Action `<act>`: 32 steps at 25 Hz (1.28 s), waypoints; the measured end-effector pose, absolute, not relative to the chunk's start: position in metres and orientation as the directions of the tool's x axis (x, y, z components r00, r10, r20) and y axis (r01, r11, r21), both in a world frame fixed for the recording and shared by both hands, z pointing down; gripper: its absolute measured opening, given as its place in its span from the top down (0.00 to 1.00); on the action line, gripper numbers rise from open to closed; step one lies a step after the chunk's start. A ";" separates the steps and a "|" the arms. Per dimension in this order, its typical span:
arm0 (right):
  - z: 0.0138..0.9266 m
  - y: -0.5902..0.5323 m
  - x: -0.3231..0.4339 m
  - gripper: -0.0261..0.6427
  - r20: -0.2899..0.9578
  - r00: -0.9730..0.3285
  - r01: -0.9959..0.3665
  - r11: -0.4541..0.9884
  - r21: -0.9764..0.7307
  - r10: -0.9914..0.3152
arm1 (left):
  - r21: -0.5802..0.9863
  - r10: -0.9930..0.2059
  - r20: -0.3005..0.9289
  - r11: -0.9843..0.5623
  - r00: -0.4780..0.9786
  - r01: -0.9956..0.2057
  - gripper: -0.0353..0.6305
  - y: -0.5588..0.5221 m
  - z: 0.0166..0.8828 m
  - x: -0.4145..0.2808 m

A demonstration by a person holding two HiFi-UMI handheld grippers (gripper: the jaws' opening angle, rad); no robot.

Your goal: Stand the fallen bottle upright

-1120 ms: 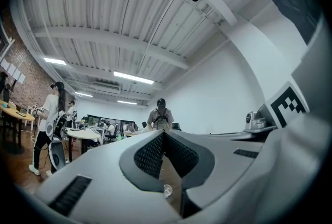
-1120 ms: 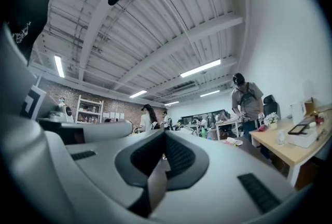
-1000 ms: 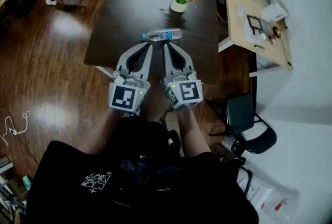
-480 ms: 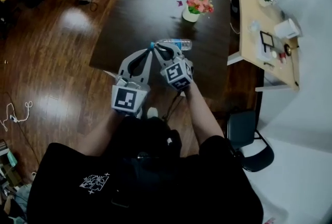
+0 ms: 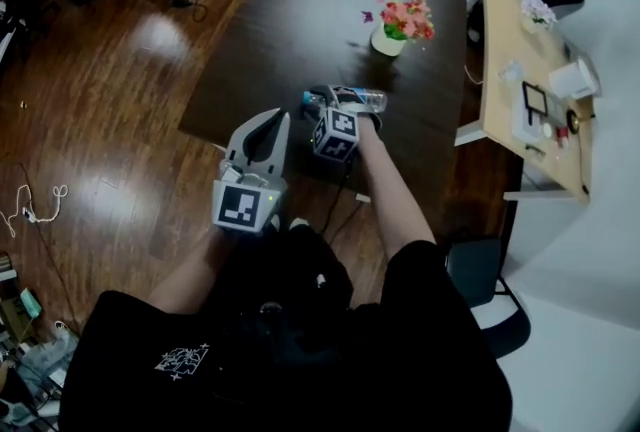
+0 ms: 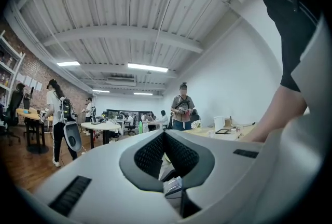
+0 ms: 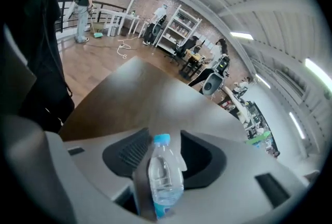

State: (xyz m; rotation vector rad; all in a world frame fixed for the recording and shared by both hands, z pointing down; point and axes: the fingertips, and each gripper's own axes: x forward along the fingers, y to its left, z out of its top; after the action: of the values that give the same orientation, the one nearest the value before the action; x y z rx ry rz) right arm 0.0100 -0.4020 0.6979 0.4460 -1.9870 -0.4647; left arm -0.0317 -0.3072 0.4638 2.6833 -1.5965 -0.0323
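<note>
Partly, the bottle (image 5: 366,100) is covered in the head view: its middle is masked by the right tongs (image 5: 334,97), and only the clear base end and a bit of the neck end are shown. It is seen lying on its side on the dark surface (image 5: 290,10), near the front edge. In the right gripper view the bottle (image 7: 165,176) is seen lengthwise between the two pads, its blue cap (image 7: 161,139) pointing away from the camera. The right tongs (image 7: 165,134) are opening and stand wide, with a gap left at each side of the neck, so nothing is being pressed. How much liquid is held in the bottle cannot be told; only clear plastic and a blue label at the bottom edge are shown.

The left tongs (image 5: 279,116) are held off the front edge of the surface, to the left of the bottle. In the left gripper view these tongs (image 6: 165,134) are seen closed, pad against pad, with nothing gripped. A small pale shape showing through the gap below the pads cannot be made out.

Beyond the bottle, a white pot (image 5: 387,42) filled with pink and red flowers (image 5: 407,17) is set upright.
</note>
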 end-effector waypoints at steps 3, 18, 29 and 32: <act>0.704 -0.408 -0.001 0.62 0.792 -0.398 -0.052 0.874 0.484 -0.462 | 0.022 -0.881 0.000 -0.472 0.472 -0.881 0.95 -0.310 0.471 -0.036; 0.748 -0.425 -0.006 0.71 0.886 -0.243 0.036 0.909 0.416 -0.396 | 0.027 -0.875 -0.004 -0.484 0.484 -0.875 0.95 -0.332 0.490 -0.041; 0.650 -0.437 -0.024 0.72 0.642 -0.546 -0.225 0.832 0.507 -0.539 | 0.031 -0.869 0.005 -0.495 0.495 -0.869 0.95 -0.351 0.490 -0.032; 0.612 -0.445 -0.013 0.72 0.526 -0.612 -0.381 0.803 0.457 -0.590 | 0.013 -0.867 -0.002 -0.498 0.498 -0.867 0.95 -0.361 0.483 -0.025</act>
State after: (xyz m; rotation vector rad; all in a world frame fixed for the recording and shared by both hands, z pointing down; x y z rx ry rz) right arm -0.0132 -0.4449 0.6118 0.7128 -2.2988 -0.3941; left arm -0.0246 -0.3610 0.4832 2.7101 -1.5692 -0.0133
